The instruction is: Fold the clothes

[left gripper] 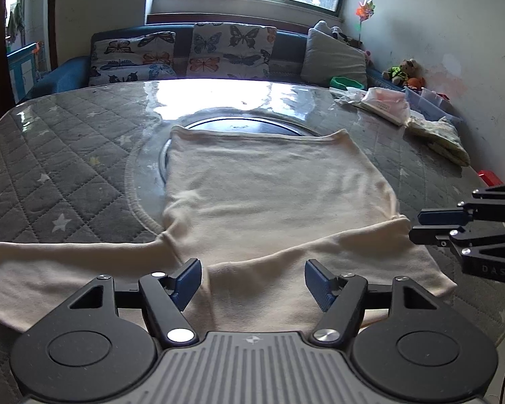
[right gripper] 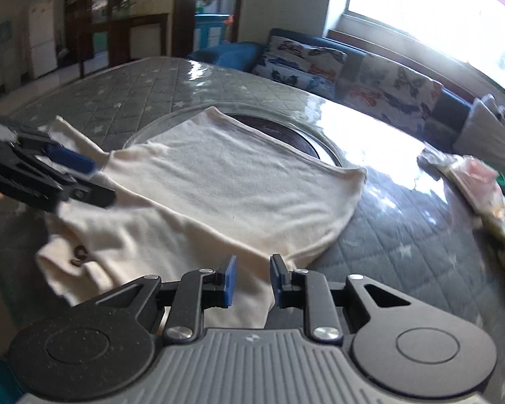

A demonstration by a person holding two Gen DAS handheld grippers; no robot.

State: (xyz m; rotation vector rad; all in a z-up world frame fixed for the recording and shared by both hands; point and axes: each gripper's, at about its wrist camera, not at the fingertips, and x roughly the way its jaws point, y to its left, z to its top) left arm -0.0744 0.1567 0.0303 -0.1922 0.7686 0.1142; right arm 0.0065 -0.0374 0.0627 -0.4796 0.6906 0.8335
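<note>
A cream long-sleeved top (left gripper: 269, 181) lies flat on the table, hem toward the far side, one sleeve stretched out to the left (left gripper: 33, 269). My left gripper (left gripper: 252, 281) hovers open over the near part of the top, with nothing between its blue pads. In the right wrist view it (right gripper: 102, 183) sits at the left above the sleeve. My right gripper (right gripper: 252, 281) stands narrowly open over the near right edge of the top (right gripper: 225, 181). Cloth shows below the gap, but the pads do not press on it. In the left wrist view its fingertips (left gripper: 415, 227) lie just beside the sleeve's end.
The table has a grey quilted star cover (left gripper: 57, 168) under a clear sheet, with a round glass turntable (left gripper: 245, 123) in the middle. Bags and folded cloth (left gripper: 383, 101) (left gripper: 444, 138) are piled at the far right. A sofa with butterfly cushions (left gripper: 219, 50) stands behind.
</note>
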